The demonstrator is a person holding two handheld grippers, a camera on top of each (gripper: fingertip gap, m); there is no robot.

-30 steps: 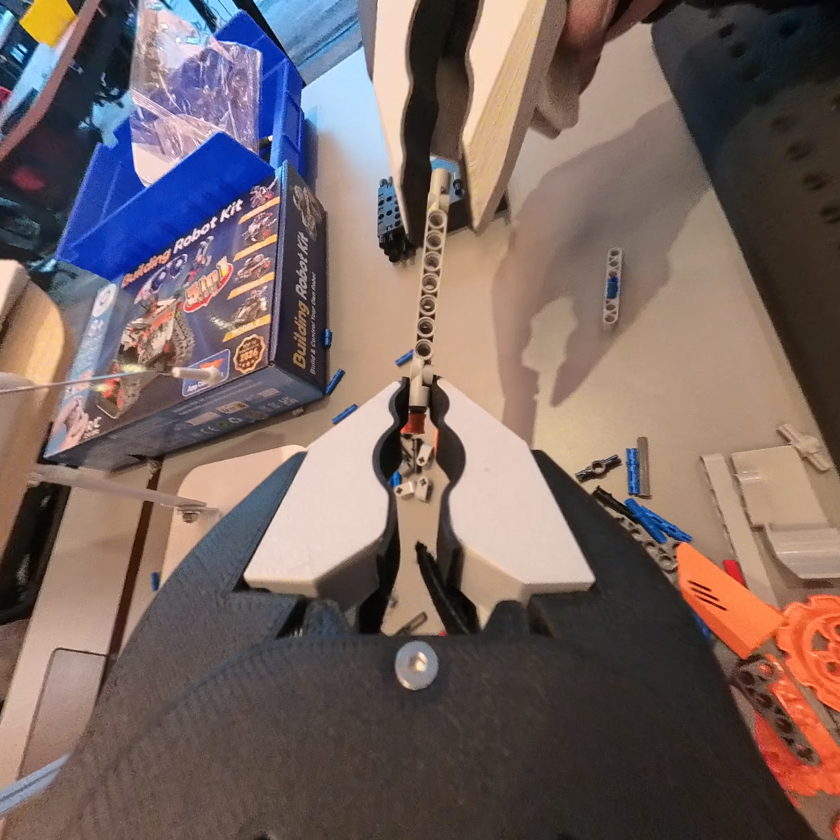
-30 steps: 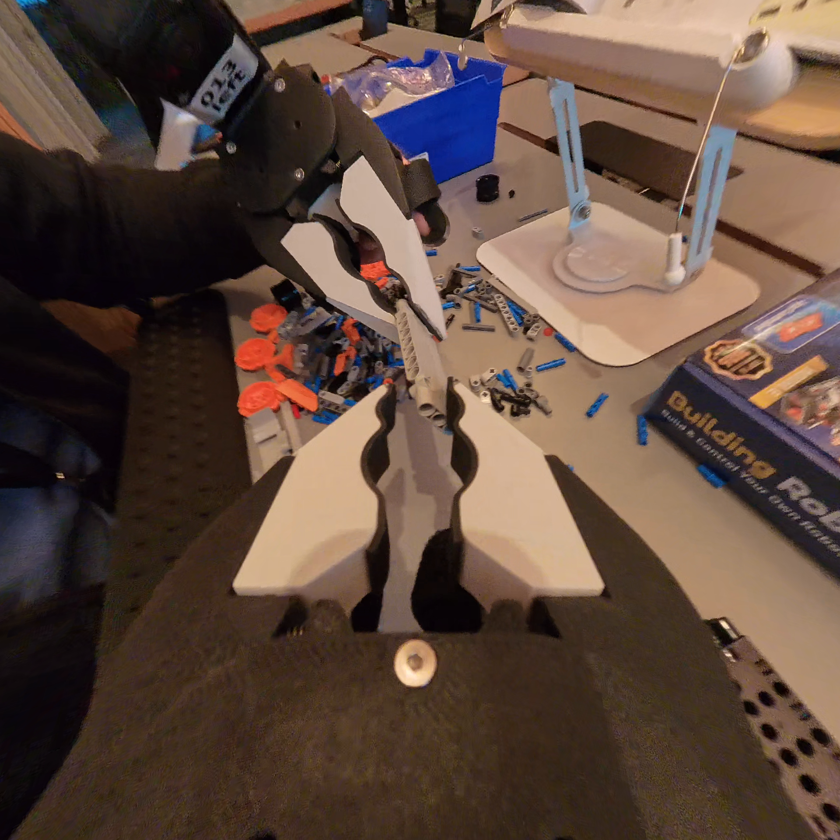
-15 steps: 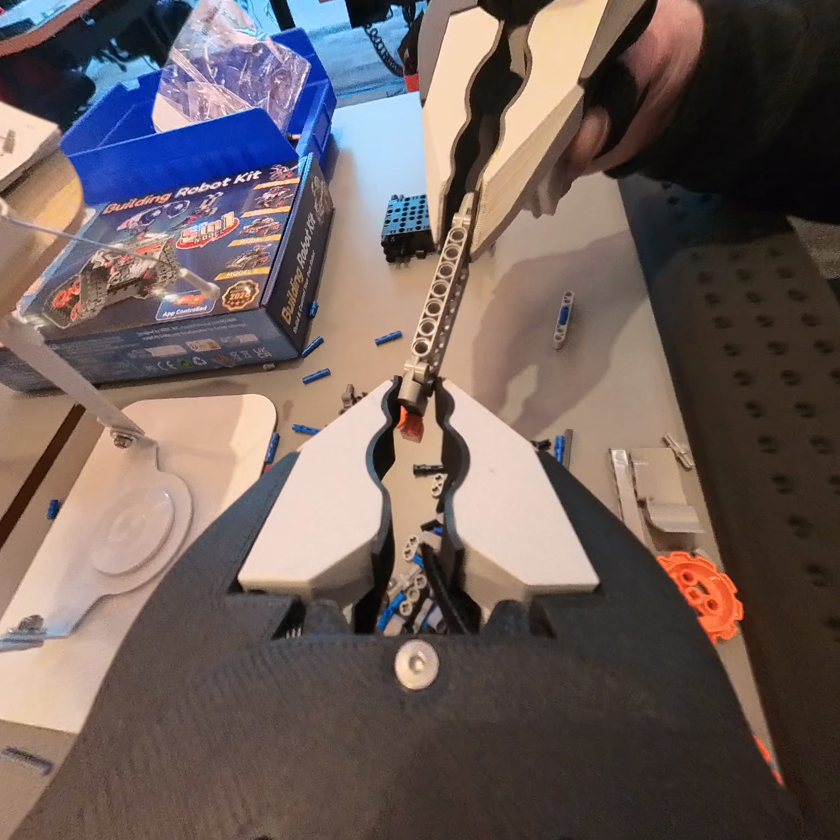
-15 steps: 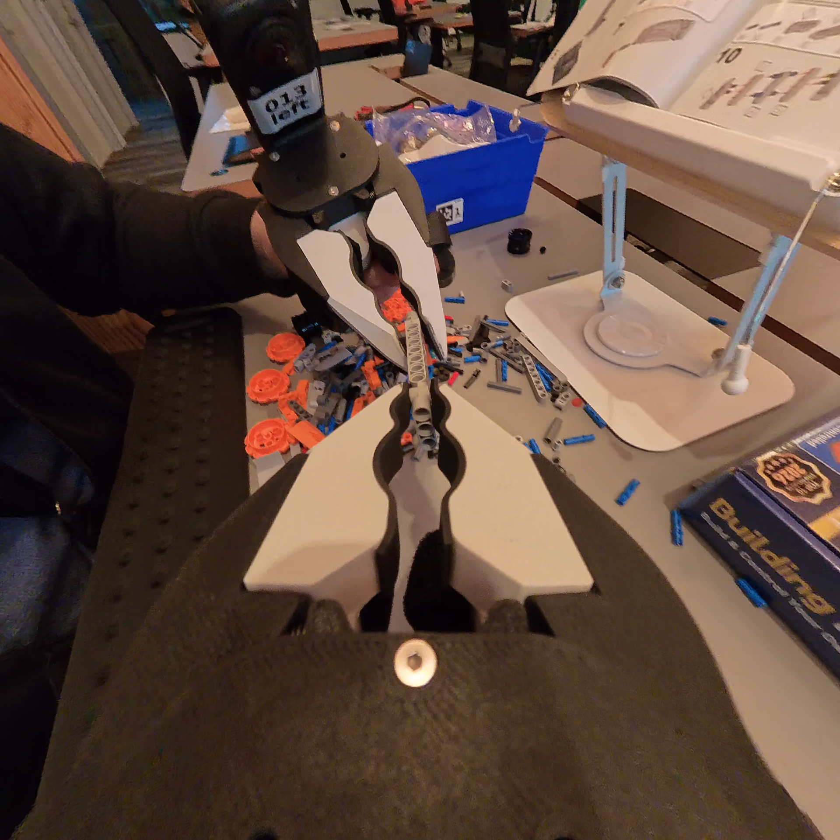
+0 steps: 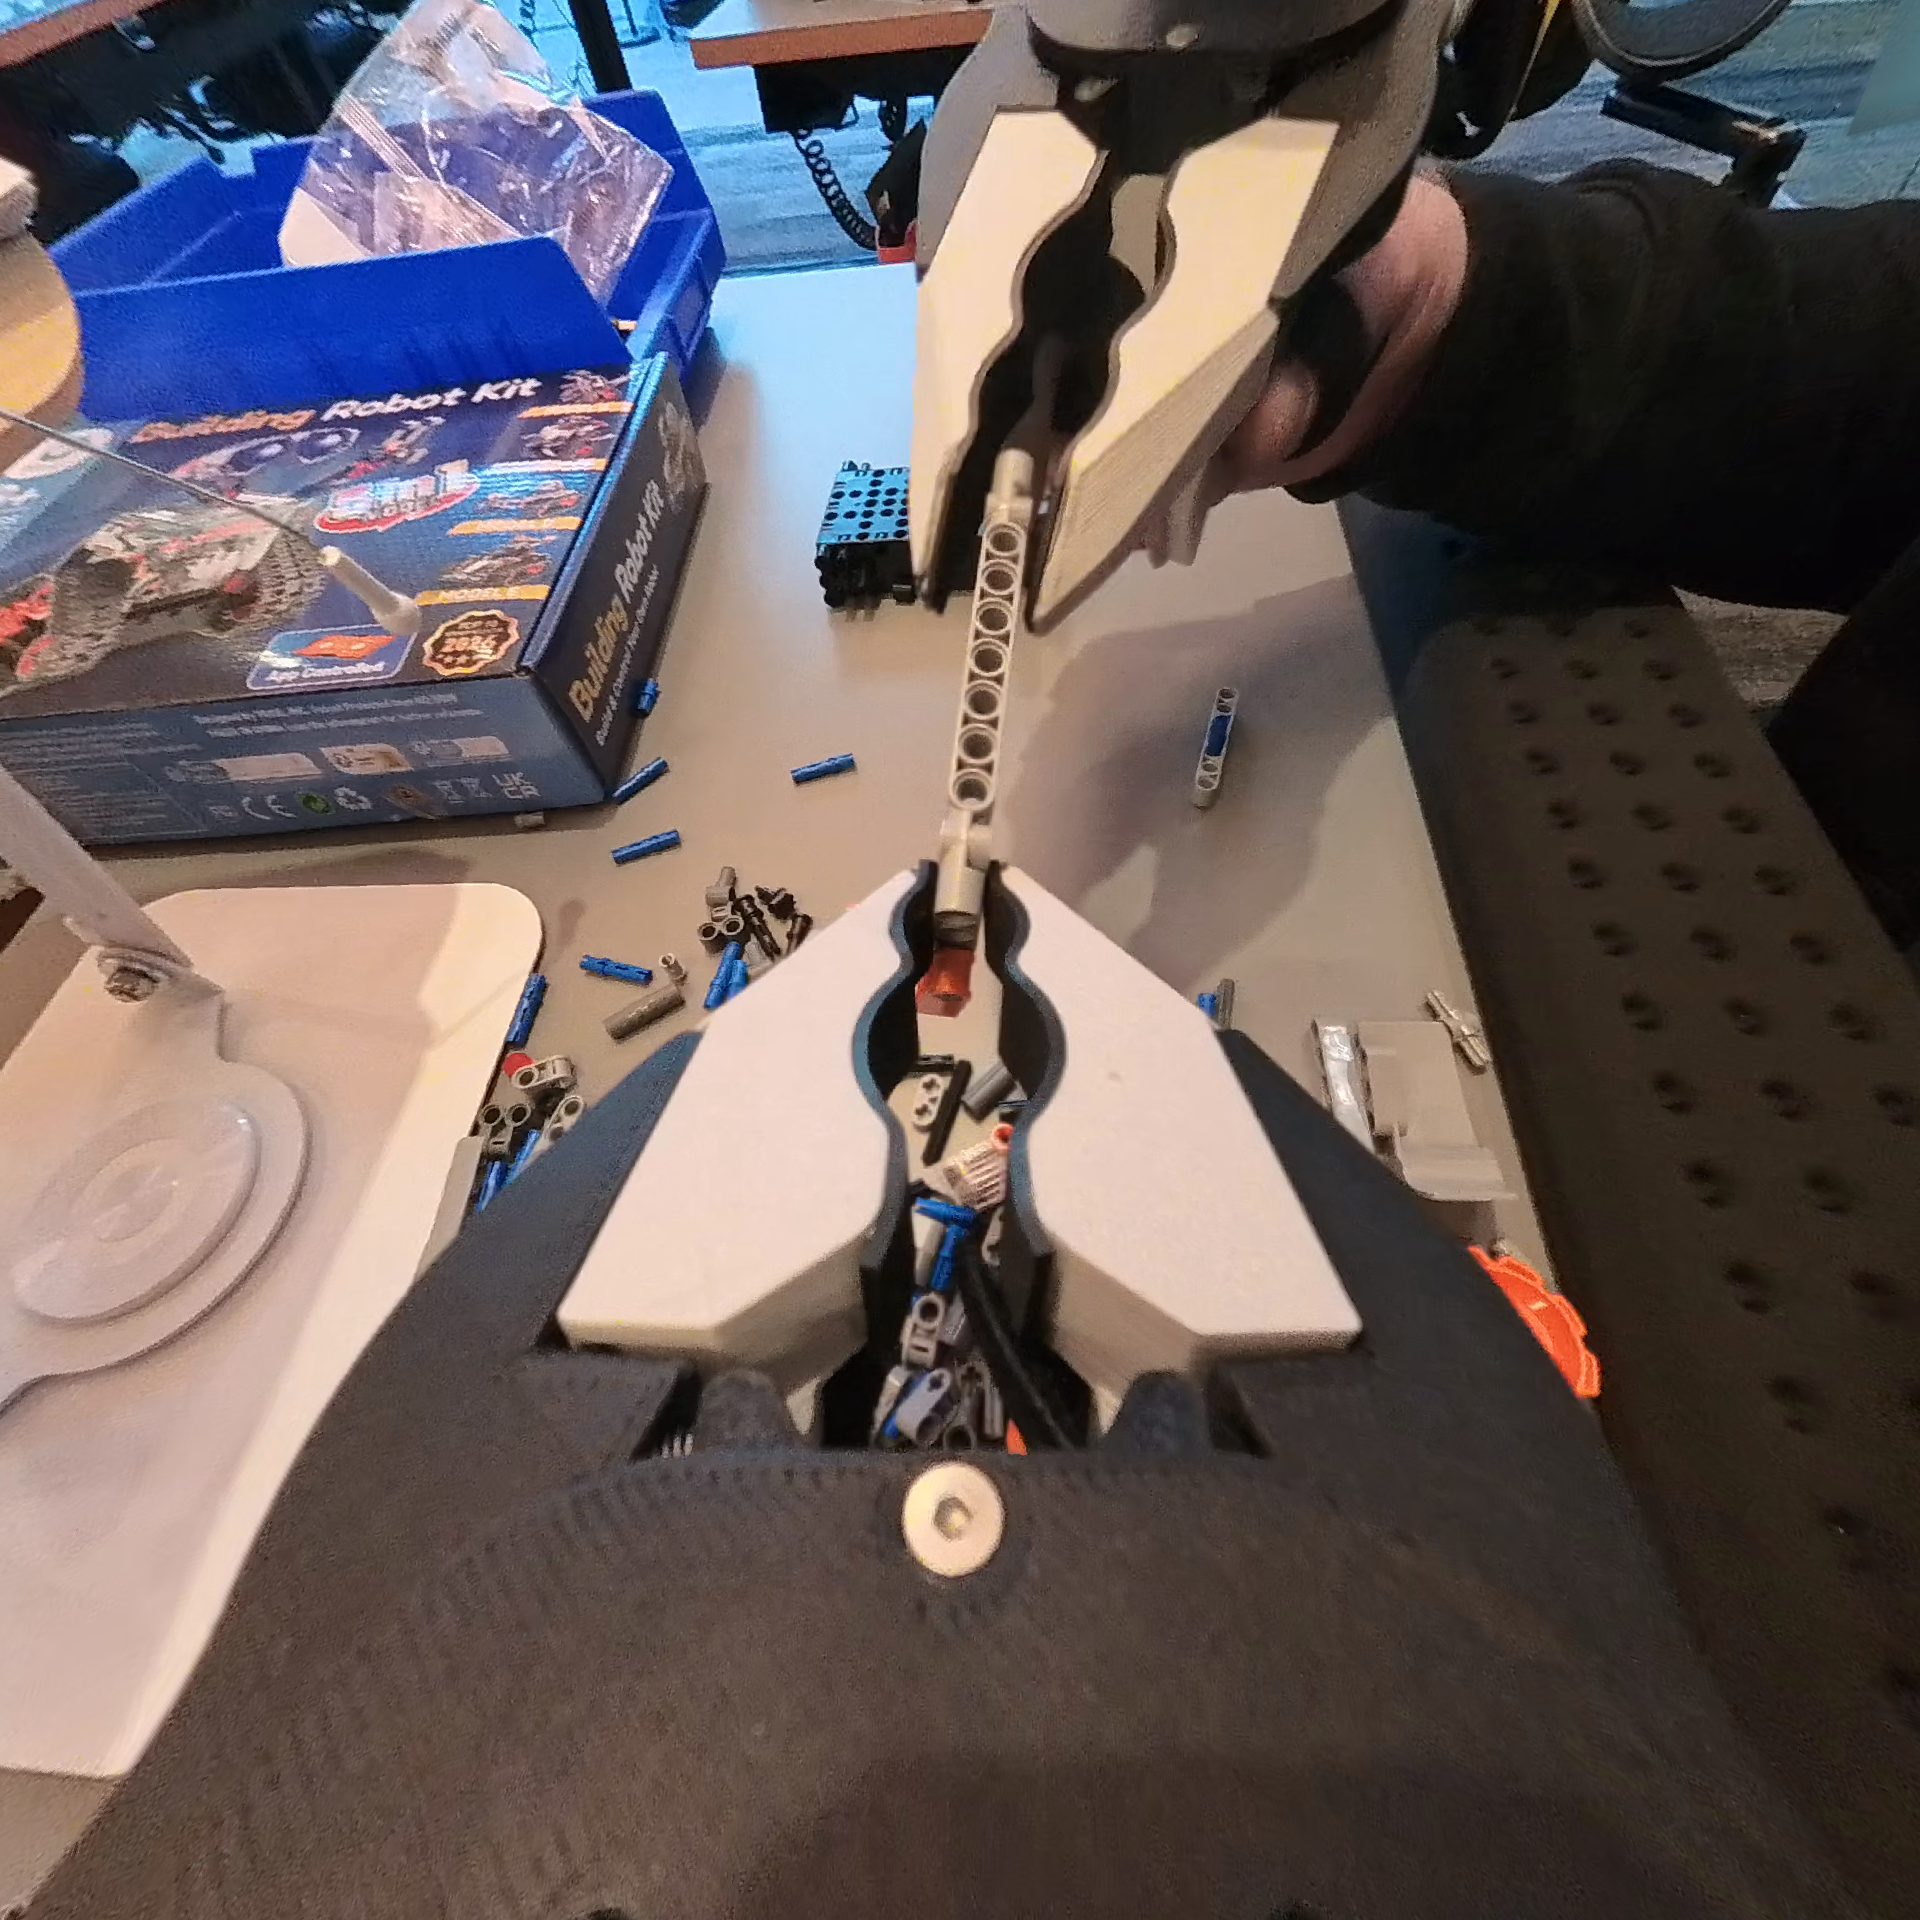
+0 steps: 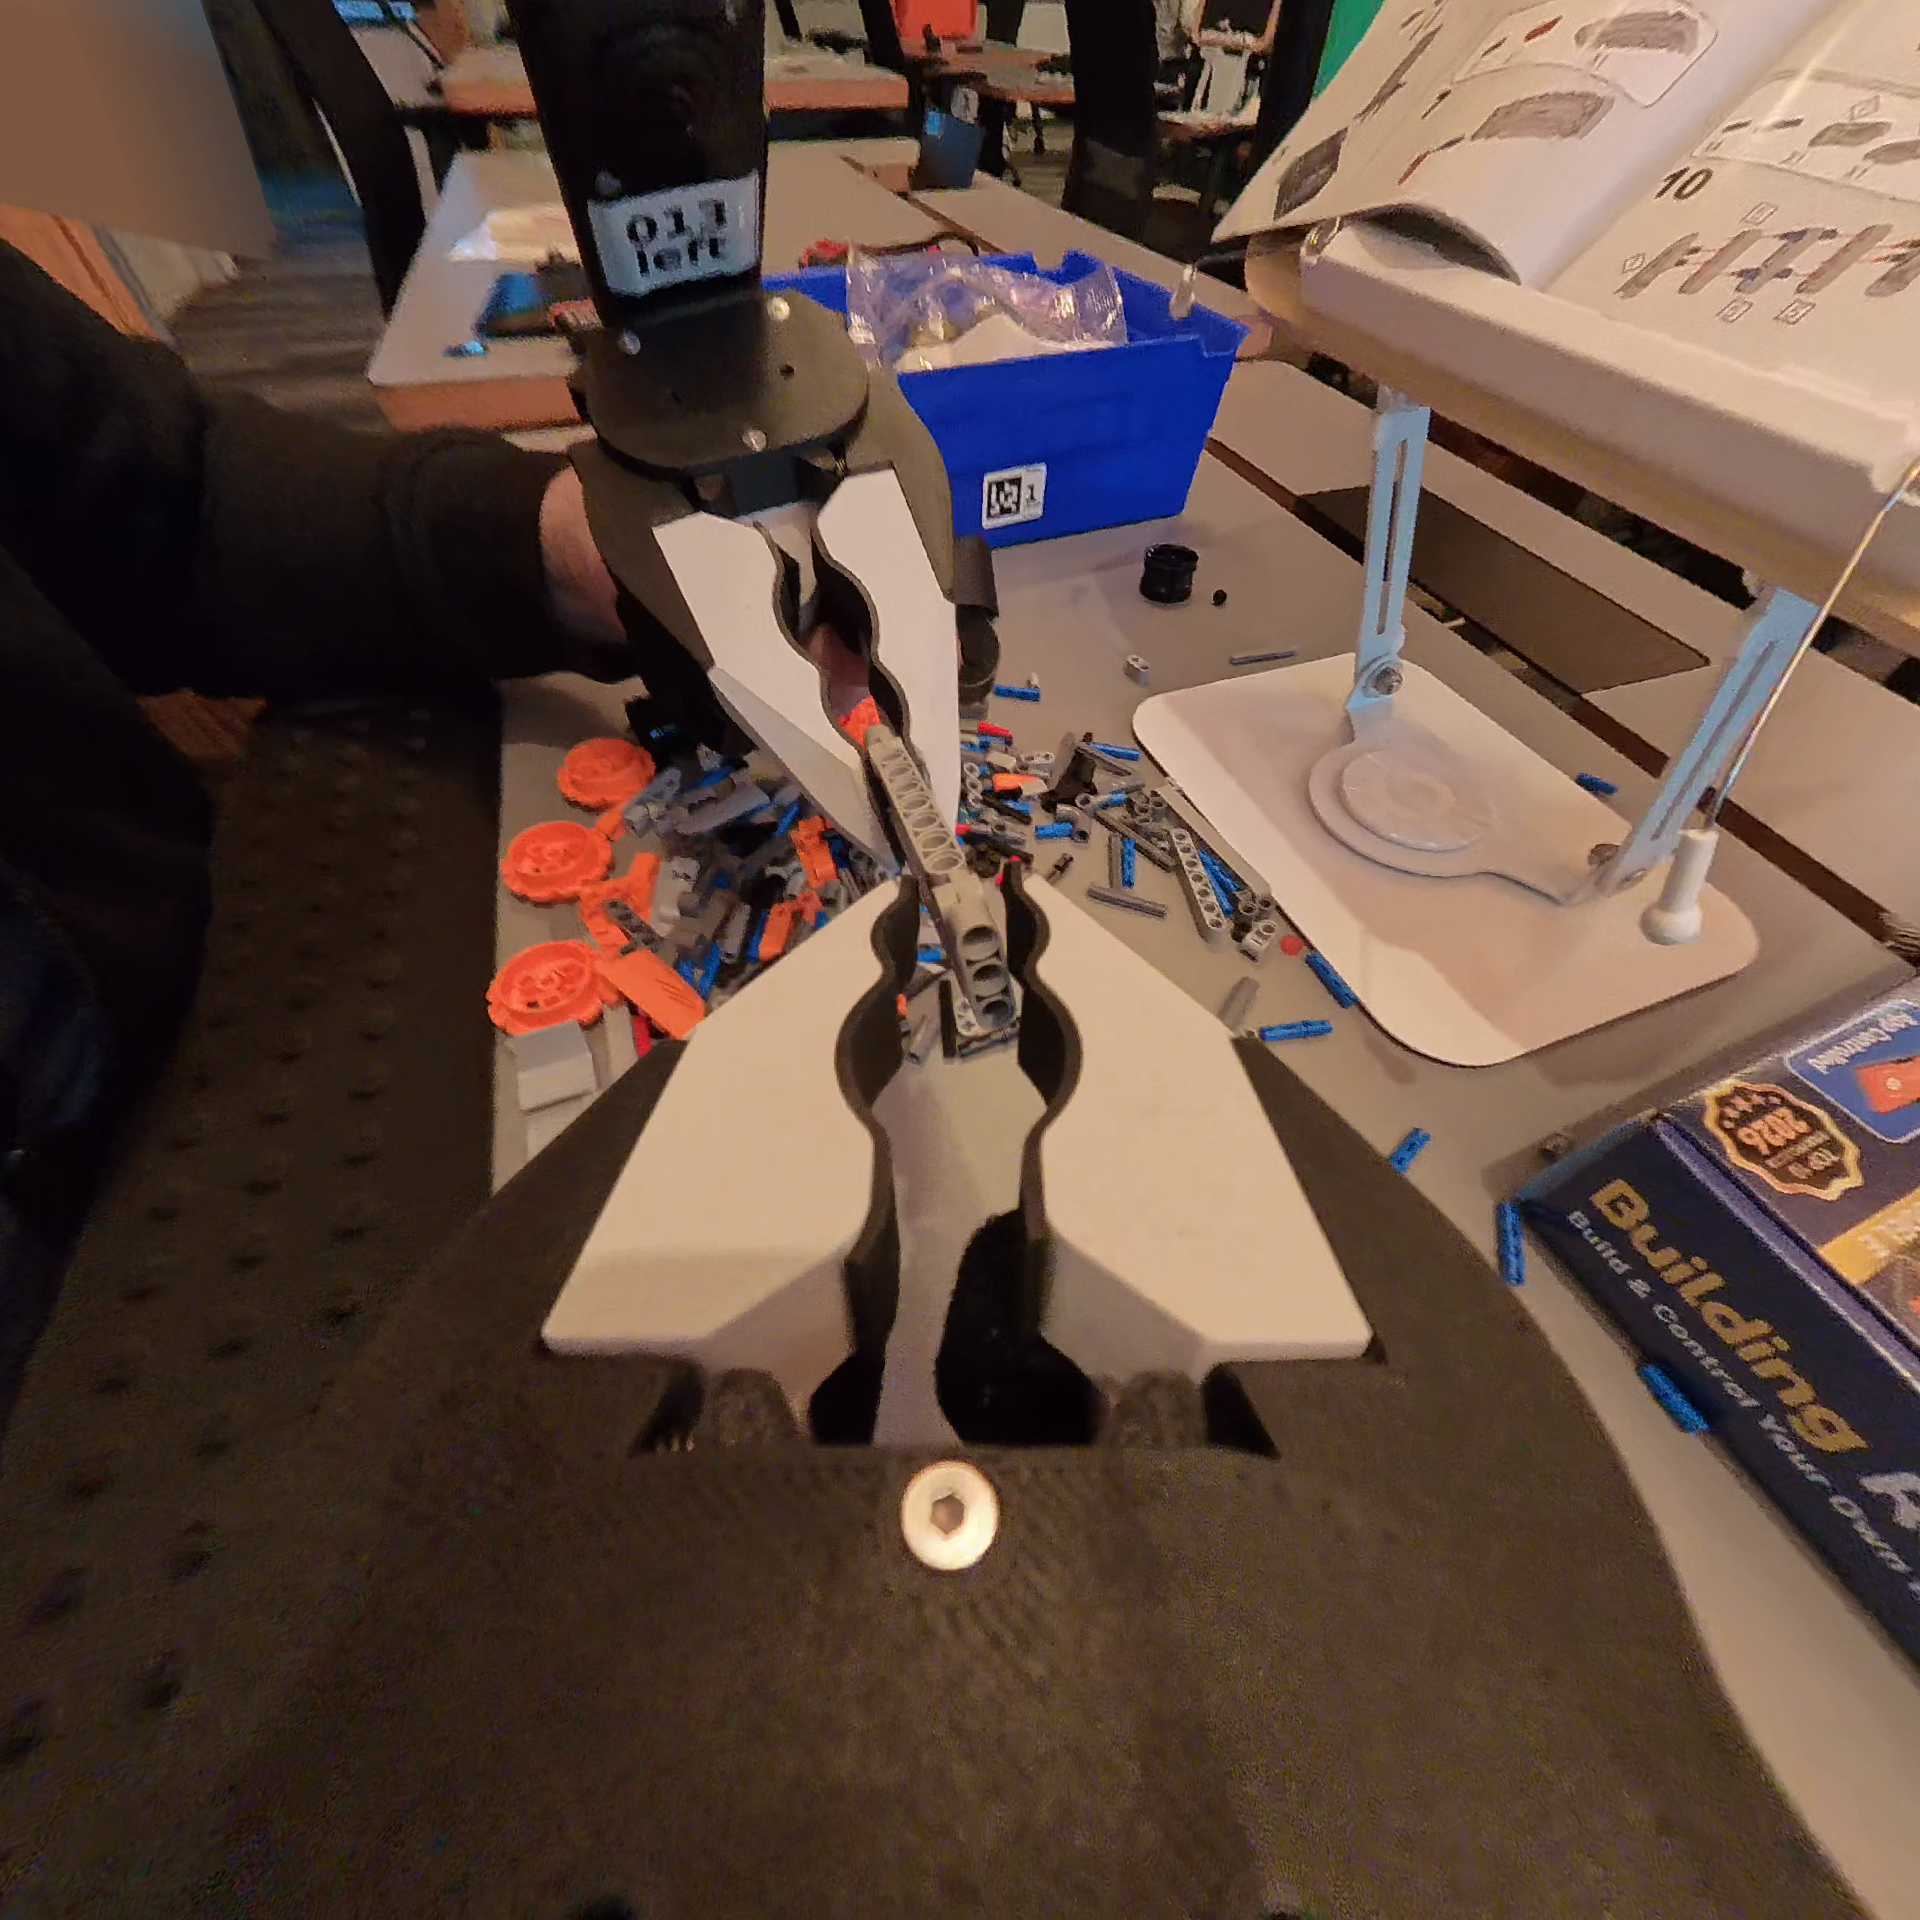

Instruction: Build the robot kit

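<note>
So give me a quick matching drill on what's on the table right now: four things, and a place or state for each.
Things:
1. grey beam
2. blue bin
3. orange gears
4. kit box

Places or states:
A. lying flat on the table
B. holds a clear plastic bag
C. held at both ends by two grippers
D. beside the loose parts pile

Pairs: 1-C, 2-B, 3-D, 4-A

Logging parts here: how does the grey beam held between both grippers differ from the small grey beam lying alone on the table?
The held beam is long, with many holes; the loose beam is short. The held beam is in the air, clamped between the left gripper and right gripper; the loose beam lies on the table, untouched. The loose beam carries blue inserts; the held beam's holes look empty. Both are grey and perforated.
</note>
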